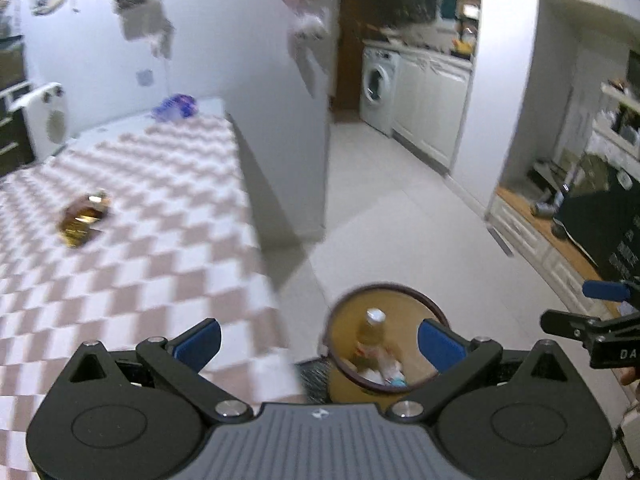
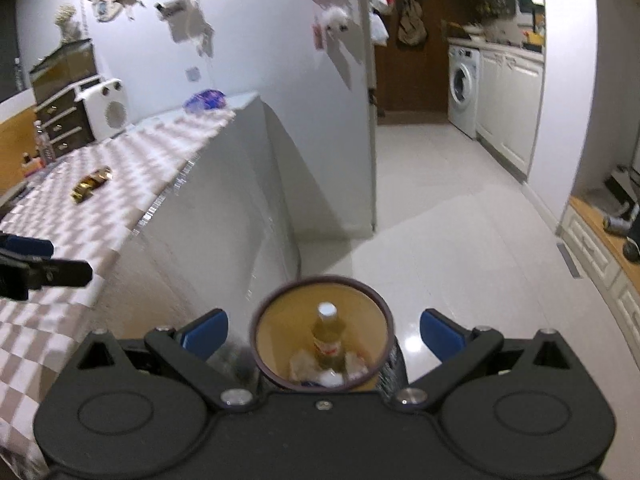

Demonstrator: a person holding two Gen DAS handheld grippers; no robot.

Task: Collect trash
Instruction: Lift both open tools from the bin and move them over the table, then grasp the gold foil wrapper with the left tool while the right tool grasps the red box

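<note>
A round trash bin (image 1: 352, 364) with a dark rim stands on the floor beside the checkered table (image 1: 152, 248). It holds a yellow bottle (image 1: 374, 330) and crumpled wrappers. The bin also shows in the right wrist view (image 2: 276, 336), with the bottle (image 2: 328, 332) upright inside. A gold wrapper (image 1: 84, 216) lies on the table; it shows in the right wrist view (image 2: 91, 185) too. A purple wrapper (image 1: 176, 106) lies at the table's far end. My left gripper (image 1: 320, 342) is open and empty over the table's edge and the bin. My right gripper (image 2: 324, 334) is open and empty above the bin.
A white wall corner (image 2: 360, 140) stands past the table. A washing machine (image 2: 464, 84) and white cabinets (image 2: 508, 104) line the far kitchen. A low wooden shelf (image 2: 600, 236) runs along the right. A white heater (image 2: 106, 108) stands by the table's far left.
</note>
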